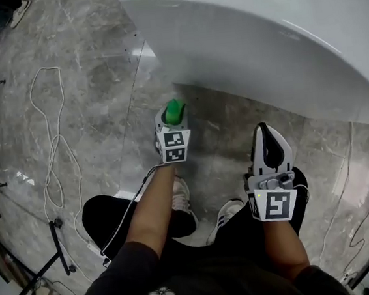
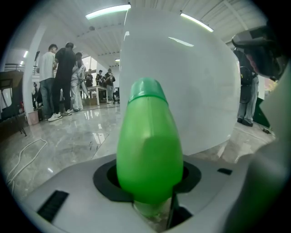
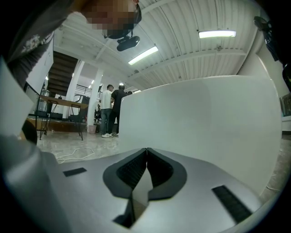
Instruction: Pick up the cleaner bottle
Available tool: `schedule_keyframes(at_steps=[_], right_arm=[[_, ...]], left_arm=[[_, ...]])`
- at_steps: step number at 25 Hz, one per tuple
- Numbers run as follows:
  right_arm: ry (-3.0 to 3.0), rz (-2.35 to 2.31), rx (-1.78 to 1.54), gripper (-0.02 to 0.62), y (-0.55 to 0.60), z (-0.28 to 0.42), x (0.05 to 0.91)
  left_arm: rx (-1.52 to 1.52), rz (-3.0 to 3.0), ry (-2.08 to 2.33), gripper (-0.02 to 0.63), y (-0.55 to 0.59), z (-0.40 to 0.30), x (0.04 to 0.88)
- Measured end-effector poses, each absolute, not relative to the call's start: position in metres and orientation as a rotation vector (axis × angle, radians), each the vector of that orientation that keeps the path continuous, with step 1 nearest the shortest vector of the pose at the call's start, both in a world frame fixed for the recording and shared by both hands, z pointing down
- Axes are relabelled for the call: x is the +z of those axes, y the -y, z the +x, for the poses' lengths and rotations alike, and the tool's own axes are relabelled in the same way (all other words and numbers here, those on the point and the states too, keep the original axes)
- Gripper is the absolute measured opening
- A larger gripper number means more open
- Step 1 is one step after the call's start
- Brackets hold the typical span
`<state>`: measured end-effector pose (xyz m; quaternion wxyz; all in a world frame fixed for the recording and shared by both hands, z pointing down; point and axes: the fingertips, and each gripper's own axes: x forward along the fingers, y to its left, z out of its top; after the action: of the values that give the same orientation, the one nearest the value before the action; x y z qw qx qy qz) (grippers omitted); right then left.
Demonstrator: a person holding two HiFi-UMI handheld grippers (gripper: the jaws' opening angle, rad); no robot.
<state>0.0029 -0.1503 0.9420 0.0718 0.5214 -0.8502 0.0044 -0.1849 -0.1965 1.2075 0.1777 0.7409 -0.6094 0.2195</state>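
Observation:
The green cleaner bottle [image 1: 175,110] stands on the grey marble floor just below the white curved tub. In the left gripper view the green cleaner bottle [image 2: 150,150] fills the middle, upright, cap on top, its sides sitting in the hollows of the black pads [image 2: 107,182]. My left gripper [image 1: 171,120] is closed around its body, with the pads pressing both sides. My right gripper [image 1: 266,135] hangs over the floor to the right, apart from the bottle. In its own view the right gripper [image 3: 146,152] has its jaws together with nothing between them.
A large white tub [image 1: 257,31] fills the upper right, close behind the bottle. A white cable [image 1: 54,151] loops over the floor at left, near black stand legs [image 1: 57,248]. My shoes [image 1: 227,210] are below the grippers. People [image 2: 59,82] stand far off at left.

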Motion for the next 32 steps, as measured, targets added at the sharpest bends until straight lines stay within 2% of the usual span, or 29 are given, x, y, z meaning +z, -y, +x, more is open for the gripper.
schedule_keyframes(at_steps=[5, 12, 24, 32], right_arm=[[2.511, 1.645, 0.076, 0.018, 0.158, 0.011, 0.928], [2.467, 1.644, 0.081, 0.018, 0.145, 0.019, 0.823], [2.311, 1.701, 0.176, 0.018, 0.097, 0.097, 0.562], [2.313, 1.784, 0.131, 0.018, 0.066, 0.142, 0.416]], left_arm=[[0.589, 2.092, 1.731, 0.186, 0.195, -0.183, 1.165], [0.596, 2.034, 1.75, 0.186, 0.157, -0.184, 1.04], [0.521, 2.204, 1.785, 0.186, 0.122, -0.147, 0.68], [0.439, 2.233, 1.744, 0.186, 0.115, -0.101, 0.491]])
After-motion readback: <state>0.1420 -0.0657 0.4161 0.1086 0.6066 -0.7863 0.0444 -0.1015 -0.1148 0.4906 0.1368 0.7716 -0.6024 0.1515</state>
